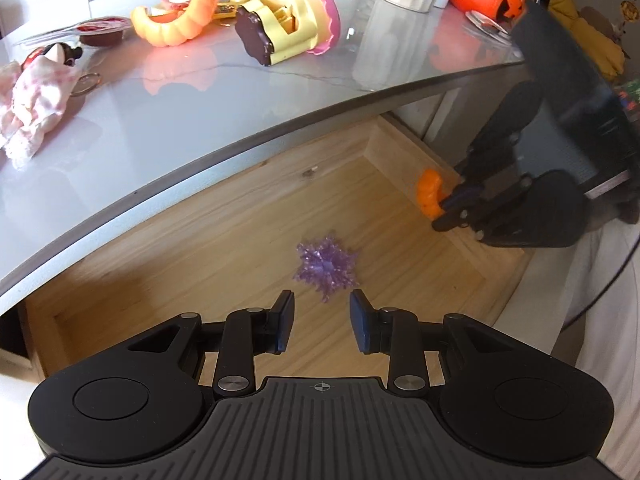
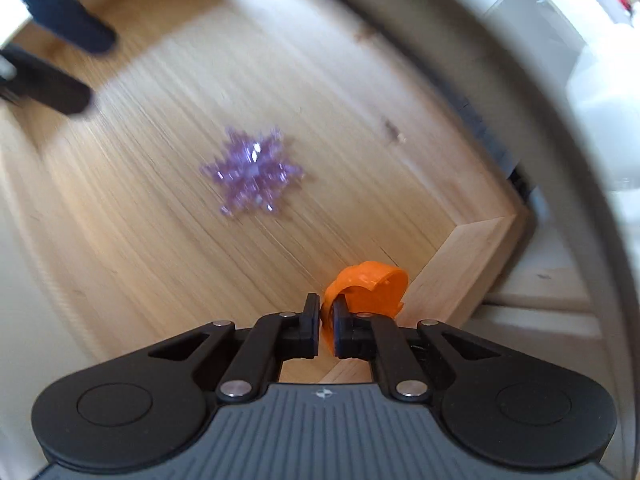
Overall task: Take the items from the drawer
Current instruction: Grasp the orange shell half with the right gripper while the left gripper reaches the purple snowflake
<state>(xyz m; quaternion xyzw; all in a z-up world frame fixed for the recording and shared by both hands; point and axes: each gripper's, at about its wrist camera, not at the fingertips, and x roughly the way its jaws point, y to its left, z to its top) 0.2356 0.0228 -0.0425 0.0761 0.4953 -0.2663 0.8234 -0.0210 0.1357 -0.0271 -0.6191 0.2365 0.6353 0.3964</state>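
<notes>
R gripper (image 2: pixel 327 312) pinches thin wall of orange plastic piece (image 2: pixel 366 286), in far corner of the wooden drawer (image 1: pixel 472 240), beside its side wall — edge grip suits a hollow, curved shell, I'd say. L gripper (image 1: pixel 321 322) hangs jaws apart, empty, just short of the purple spiky crystal ornament (image 1: pixel 326 266) mid-drawer; likely next pick. Drawer floor: smooth pale wood grain. Ornament: translucent, glittery, star-shaped.

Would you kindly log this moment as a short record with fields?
drawer: open, wooden, under the grey countertop
orange piece: in the drawer's corner, its thin wall pinched
right tool: shut on orange piece
purple snowflake: flat on the drawer floor, untouched
left tool: open above the drawer, just short of the purple snowflake
countertop: toys already laid out
</notes>
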